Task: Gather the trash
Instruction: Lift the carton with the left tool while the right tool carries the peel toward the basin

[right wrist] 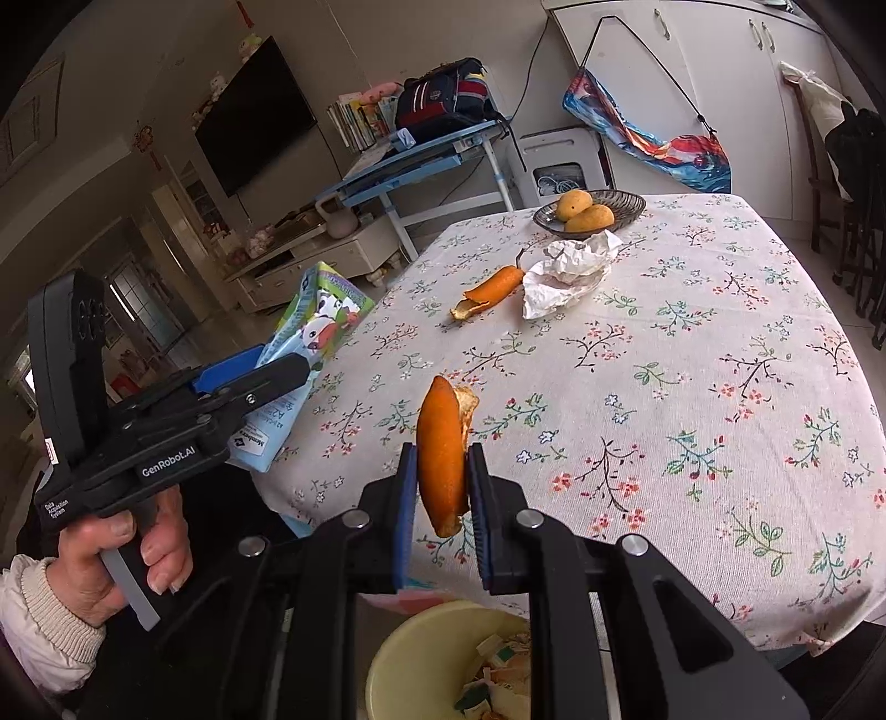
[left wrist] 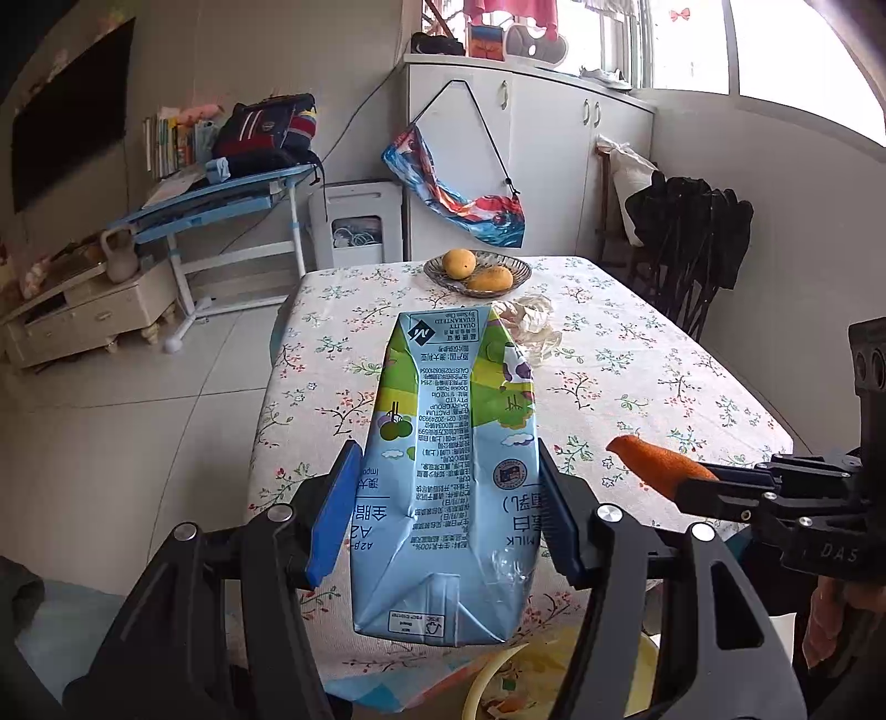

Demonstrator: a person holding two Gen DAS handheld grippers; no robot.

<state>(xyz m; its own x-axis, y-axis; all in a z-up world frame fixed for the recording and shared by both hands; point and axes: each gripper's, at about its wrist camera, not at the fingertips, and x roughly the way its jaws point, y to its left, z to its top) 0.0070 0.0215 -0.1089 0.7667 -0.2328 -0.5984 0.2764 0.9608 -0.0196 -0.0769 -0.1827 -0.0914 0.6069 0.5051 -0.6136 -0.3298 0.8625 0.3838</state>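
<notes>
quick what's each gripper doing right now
left gripper: closed on the milk carton
right gripper: closed on an orange peel

Daylight pours in from the window [left wrist: 692, 44] at the upper right of my left view, and it blows out to plain white there. The tablecloth [left wrist: 637, 354] is lit bright and even, with only soft shadows. My right view is dimmer toward its left, where the hallway falls murky and brown. Both pictures bend hard at the rims, curving the cabinet [right wrist: 720, 83] and walls, and the corners go black. The centre is sharp; printed text on the milk carton [left wrist: 443, 443] is crisp. The black gripper frames nearest the lens look soft.
</notes>
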